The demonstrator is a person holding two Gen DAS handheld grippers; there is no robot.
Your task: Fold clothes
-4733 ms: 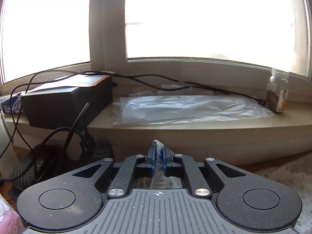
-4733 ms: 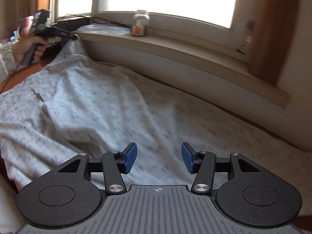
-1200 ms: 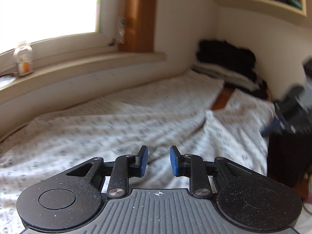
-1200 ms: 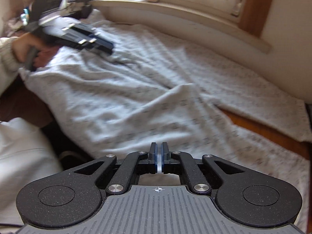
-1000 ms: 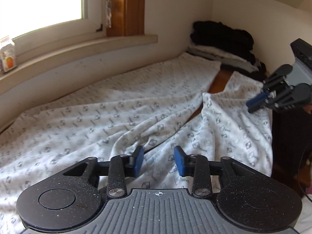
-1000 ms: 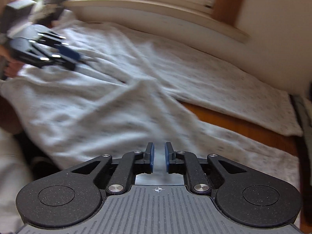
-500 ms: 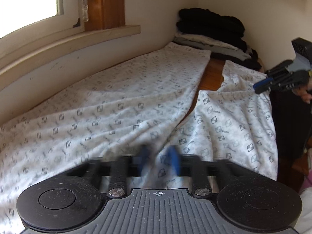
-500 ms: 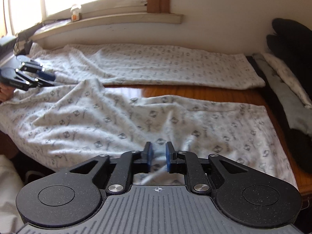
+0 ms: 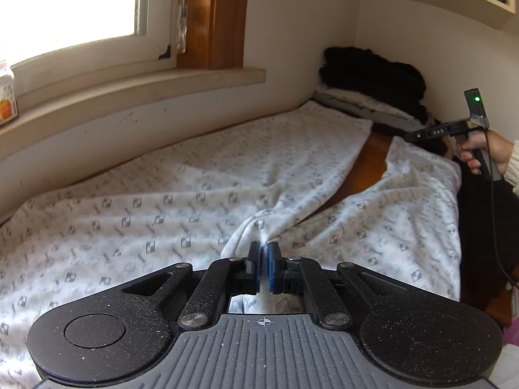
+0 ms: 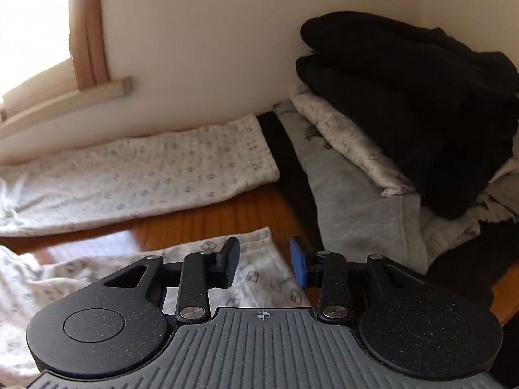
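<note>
Clearly mid-fold: patterned trousers [image 9: 181,201] spread flat on wooden table [image 10: 227,217], legs running toward 1 o'clock. Left gripper [image 9: 263,253] clamped tight on a pinch of cloth at the crotch; right gripper [image 10: 264,261] spread wide over the near leg's cuff [image 10: 256,259]. Probably calls for closing on that cuff, then bringing leg over leg.

Both grippers are black with a grey ribbed base, silver screws and blue pads [image 10: 297,267]. The right gripper [image 9: 409,136] has a green light and a thin black cable. The hand [image 9: 486,154] wears a cream knitted sleeve [image 9: 512,163].
</note>
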